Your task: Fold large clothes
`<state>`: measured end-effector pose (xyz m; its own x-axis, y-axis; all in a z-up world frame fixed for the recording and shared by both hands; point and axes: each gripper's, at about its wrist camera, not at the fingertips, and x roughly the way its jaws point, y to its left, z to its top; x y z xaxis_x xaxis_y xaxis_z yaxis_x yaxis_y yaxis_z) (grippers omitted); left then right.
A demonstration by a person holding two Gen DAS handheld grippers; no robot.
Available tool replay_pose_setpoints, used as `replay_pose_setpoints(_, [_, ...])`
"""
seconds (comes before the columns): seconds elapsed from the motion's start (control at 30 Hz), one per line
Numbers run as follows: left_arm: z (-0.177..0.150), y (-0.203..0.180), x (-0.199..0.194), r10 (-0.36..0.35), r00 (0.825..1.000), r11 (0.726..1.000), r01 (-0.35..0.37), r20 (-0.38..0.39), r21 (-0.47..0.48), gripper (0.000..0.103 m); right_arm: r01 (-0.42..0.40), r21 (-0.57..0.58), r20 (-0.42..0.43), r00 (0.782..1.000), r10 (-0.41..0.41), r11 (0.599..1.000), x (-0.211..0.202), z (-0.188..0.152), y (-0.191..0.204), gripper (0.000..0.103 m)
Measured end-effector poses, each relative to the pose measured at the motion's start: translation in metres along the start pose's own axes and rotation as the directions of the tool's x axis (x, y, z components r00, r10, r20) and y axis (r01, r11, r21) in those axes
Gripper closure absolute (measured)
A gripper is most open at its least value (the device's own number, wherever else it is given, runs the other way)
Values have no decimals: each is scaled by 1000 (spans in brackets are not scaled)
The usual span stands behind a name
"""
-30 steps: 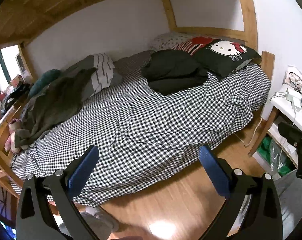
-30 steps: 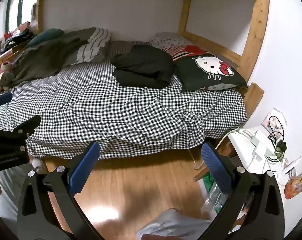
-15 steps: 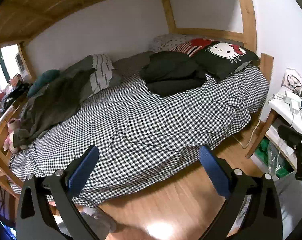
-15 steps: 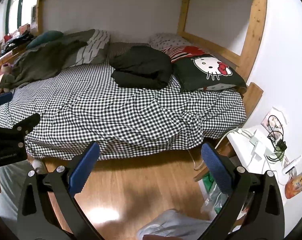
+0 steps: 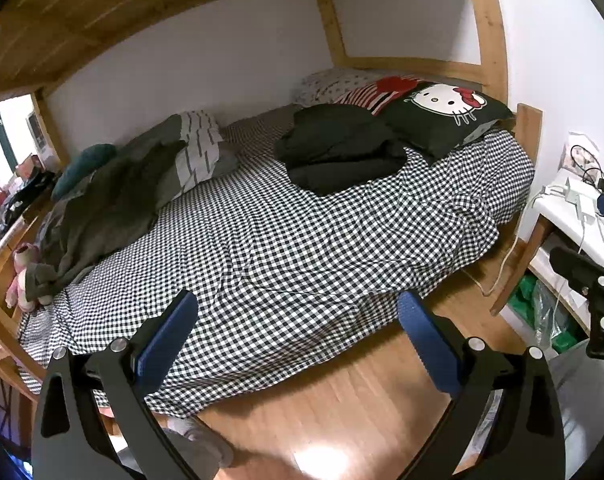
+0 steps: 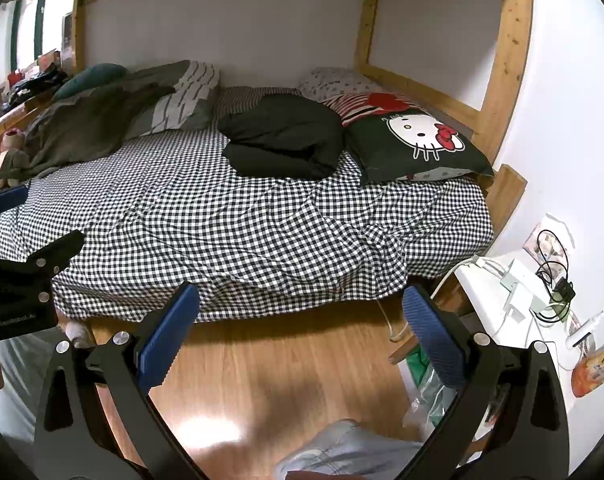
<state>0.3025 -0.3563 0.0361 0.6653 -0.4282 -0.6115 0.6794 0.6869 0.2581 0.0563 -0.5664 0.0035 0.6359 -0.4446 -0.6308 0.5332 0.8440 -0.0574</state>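
Observation:
A dark folded garment (image 5: 342, 148) lies on the checkered bed (image 5: 282, 248) near the pillows; it also shows in the right wrist view (image 6: 282, 140). A crumpled olive-grey garment (image 5: 102, 208) lies at the bed's left end, also in the right wrist view (image 6: 86, 128). My left gripper (image 5: 298, 344) is open and empty, held above the floor before the bed's front edge. My right gripper (image 6: 302, 344) is open and empty, also above the floor short of the bed. Each gripper shows at the edge of the other's view.
A Hello Kitty pillow (image 6: 418, 144) and striped pillows sit at the bed's right end. A white side table (image 6: 522, 304) with chargers and cables stands at right. A pink plush toy (image 5: 20, 276) lies at the left end. Wooden bunk posts frame the bed. Wood floor (image 6: 282, 360) lies below.
Both grippers have shifted slightly, with the bed sitting a little higher and nearer in view. Both stay open and empty.

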Motion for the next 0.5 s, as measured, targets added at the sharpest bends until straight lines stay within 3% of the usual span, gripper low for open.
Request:
replay_pose_setpoints(0.17, [0, 0, -2, 31, 999, 999, -31, 16, 17, 4, -1, -8, 1, 1000, 1, 1000, 0, 1, 1, 3])
replay_pose_setpoints(0.5, [1, 0, -3, 27, 999, 1000, -28, 21, 12, 4, -1, -5, 1, 1000, 1, 1000, 1, 1, 1, 3])
